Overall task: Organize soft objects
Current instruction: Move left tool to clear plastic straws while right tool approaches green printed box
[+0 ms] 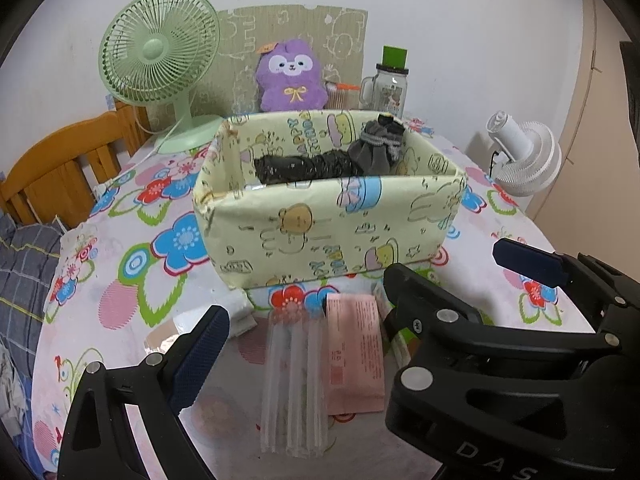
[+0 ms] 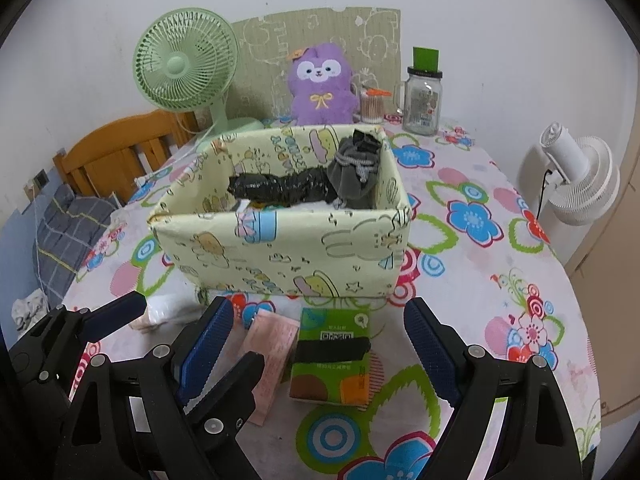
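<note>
A pale yellow cartoon-print fabric box (image 1: pixel 320 236) (image 2: pixel 280 252) stands mid-table. Inside it lie a black bundle (image 1: pixel 304 166) (image 2: pixel 280 188) and rolled grey socks (image 1: pixel 374 152) (image 2: pixel 352 176). In front of the box are a green tissue pack (image 2: pixel 332 360) with a black band (image 2: pixel 332 350) across it, a pink pack (image 1: pixel 354 356) (image 2: pixel 272 356) and a clear plastic sleeve (image 1: pixel 294 384). My right gripper (image 2: pixel 320 312) is open, low over the green pack without touching it. My left gripper (image 1: pixel 308 320) is open above the pink pack and sleeve. The two grippers overlap side by side.
A purple plush (image 1: pixel 290 80) (image 2: pixel 320 92) sits behind the box, beside a green fan (image 1: pixel 160 52), a glass jar (image 2: pixel 422 100) and a cup of cotton swabs (image 2: pixel 372 106). A white fan (image 2: pixel 576 180) stands off the table's right edge, a wooden chair (image 1: pixel 60 168) at the left.
</note>
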Available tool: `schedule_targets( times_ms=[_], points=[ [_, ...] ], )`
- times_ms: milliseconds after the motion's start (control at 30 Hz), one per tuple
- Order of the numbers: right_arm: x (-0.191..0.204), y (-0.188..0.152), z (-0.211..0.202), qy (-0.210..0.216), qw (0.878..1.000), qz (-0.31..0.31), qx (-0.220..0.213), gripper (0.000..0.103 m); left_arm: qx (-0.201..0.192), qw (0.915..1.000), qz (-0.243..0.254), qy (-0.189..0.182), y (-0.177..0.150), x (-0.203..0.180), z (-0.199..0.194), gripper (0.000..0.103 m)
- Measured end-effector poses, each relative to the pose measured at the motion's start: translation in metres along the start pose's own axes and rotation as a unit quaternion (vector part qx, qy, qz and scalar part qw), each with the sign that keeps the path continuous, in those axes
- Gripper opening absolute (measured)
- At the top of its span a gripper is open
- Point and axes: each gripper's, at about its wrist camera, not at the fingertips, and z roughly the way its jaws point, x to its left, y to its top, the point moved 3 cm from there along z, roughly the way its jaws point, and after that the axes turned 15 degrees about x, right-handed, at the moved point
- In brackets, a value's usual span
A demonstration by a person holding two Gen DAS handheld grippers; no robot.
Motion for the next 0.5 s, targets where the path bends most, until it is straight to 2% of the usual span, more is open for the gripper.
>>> schedule_targets(
  times_ms=[500],
  points=[
    [0.000, -0.017, 0.036, -0.015, 0.999, 0.001, 0.043, 0.089, 0.039, 0.9991, -0.017, 0.009, -0.019, 0.015, 0.030, 0.097]
  ],
)
